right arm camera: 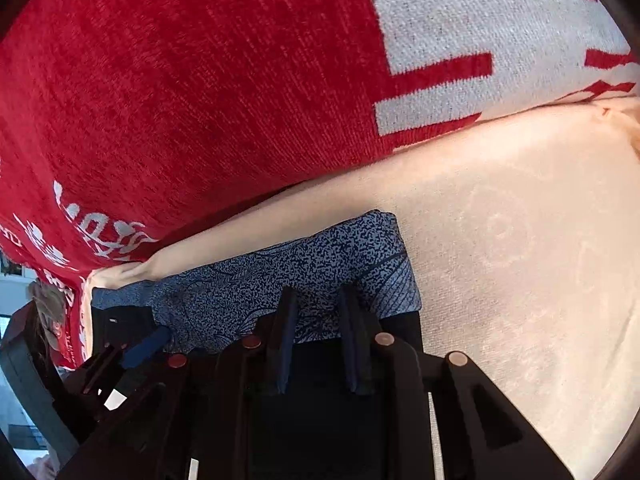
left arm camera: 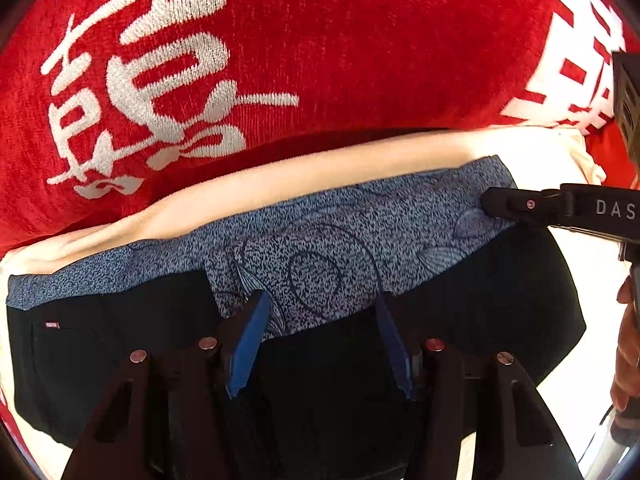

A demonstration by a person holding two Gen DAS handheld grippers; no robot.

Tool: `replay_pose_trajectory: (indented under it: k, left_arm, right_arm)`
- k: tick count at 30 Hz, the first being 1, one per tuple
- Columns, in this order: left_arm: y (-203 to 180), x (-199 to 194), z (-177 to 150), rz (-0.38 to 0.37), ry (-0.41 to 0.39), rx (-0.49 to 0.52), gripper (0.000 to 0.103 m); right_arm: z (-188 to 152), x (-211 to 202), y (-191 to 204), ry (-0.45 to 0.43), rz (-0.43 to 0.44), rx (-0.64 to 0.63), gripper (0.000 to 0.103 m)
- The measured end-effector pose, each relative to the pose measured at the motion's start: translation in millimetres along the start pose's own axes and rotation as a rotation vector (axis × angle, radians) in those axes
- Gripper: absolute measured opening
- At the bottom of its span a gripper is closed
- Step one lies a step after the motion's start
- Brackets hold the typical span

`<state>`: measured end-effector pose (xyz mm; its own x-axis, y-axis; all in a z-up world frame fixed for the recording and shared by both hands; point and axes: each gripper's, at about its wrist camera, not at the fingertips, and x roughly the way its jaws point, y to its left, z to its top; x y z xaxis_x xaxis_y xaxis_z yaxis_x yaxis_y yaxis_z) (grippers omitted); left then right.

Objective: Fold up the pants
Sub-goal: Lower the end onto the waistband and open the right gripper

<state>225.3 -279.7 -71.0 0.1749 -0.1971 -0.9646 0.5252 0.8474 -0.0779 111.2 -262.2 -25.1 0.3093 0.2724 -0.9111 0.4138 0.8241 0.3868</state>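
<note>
The pants [left arm camera: 320, 264] are black with a blue speckled patterned band along the far edge, lying folded on a cream cloth [left arm camera: 280, 176]. My left gripper [left arm camera: 318, 304] is open, its blue pads either side of the patterned band near the middle. My right gripper [right arm camera: 318, 304] is open over the band's right end [right arm camera: 320, 264], its fingers spread a small way apart. It shows in the left wrist view [left arm camera: 504, 204] as a black finger resting on the band's right corner. The left gripper's blue pad shows at the left of the right wrist view [right arm camera: 148, 346].
A red cushion with white characters [left arm camera: 280, 40] stands right behind the pants and fills the back [right arm camera: 200, 80]. The cream cloth [right arm camera: 520, 260] stretches out to the right of the pants. A person's hand [left arm camera: 628, 340] is at the right edge.
</note>
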Motion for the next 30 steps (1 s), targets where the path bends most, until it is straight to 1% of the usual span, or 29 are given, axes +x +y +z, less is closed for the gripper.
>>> replay_pose_trajectory:
  k: [2,3,4,5,7,9,10,13,17,18,21,23,26,27,28,29,30]
  left_arm:
    - [-1,-2,-7,0.001,-0.008,0.008,0.058]
    - [-2,-2,-9,0.003,-0.008,0.012,0.063]
    - [-2,-2,-11,0.008,0.005,0.012,0.085]
    - [1,2,-14,0.001,0.039,-0.013,0.090]
    - [5,0,-17,-0.021,0.037,-0.061,0.090]
    - [12,-4,-21,-0.014,0.027,-0.093,0.090]
    - [16,-6,-23,-0.014,0.025,-0.108,0.090]
    - [29,-11,-31,-0.021,0.035,-0.145,0.090]
    - [48,-19,-48,0.001,0.046,-0.164,0.090]
    - [65,-21,-52,0.000,0.043,-0.172,0.090]
    - [78,-30,-59,0.022,0.039,-0.178,0.090]
    - [87,-34,-61,0.021,0.049,-0.193,0.090]
    - [100,-35,-69,0.019,0.065,-0.211,0.090]
    - [117,-42,-79,0.021,0.067,-0.211,0.090]
    - [122,-43,-83,0.028,0.068,-0.213,0.090]
    - [126,-44,-85,0.032,0.069,-0.218,0.090]
    - [127,-43,-88,0.033,0.070,-0.222,0.090]
  right_arm:
    - [-5,-3,5,0.000,-0.018,-0.029,0.025]
    - [-6,-1,10,-0.001,-0.024,-0.037,0.025]
    - [-7,-2,12,-0.004,-0.028,-0.039,0.024]
    - [-9,-3,13,-0.010,-0.030,-0.042,0.024]
    - [-13,-6,17,-0.013,-0.028,-0.052,0.025]
    - [-21,-11,22,-0.014,-0.003,-0.055,0.038]
    - [-26,-14,24,-0.015,0.005,-0.064,0.040]
    - [-46,-21,39,-0.017,-0.009,-0.117,0.041]
    - [-77,-28,63,-0.004,0.024,-0.180,0.041]
    - [-85,-30,71,-0.004,0.021,-0.219,0.041]
    - [-110,-29,103,-0.008,-0.007,-0.384,0.043]
    - [-125,-22,125,0.000,-0.048,-0.513,0.048]
    - [-137,-10,144,0.002,-0.112,-0.634,0.048]
    - [-140,-6,150,-0.001,-0.130,-0.664,0.050]
    - [-142,-2,154,0.001,-0.145,-0.689,0.052]
    - [-144,3,157,0.011,-0.159,-0.708,0.058]
    - [-143,9,158,0.025,-0.174,-0.723,0.059]
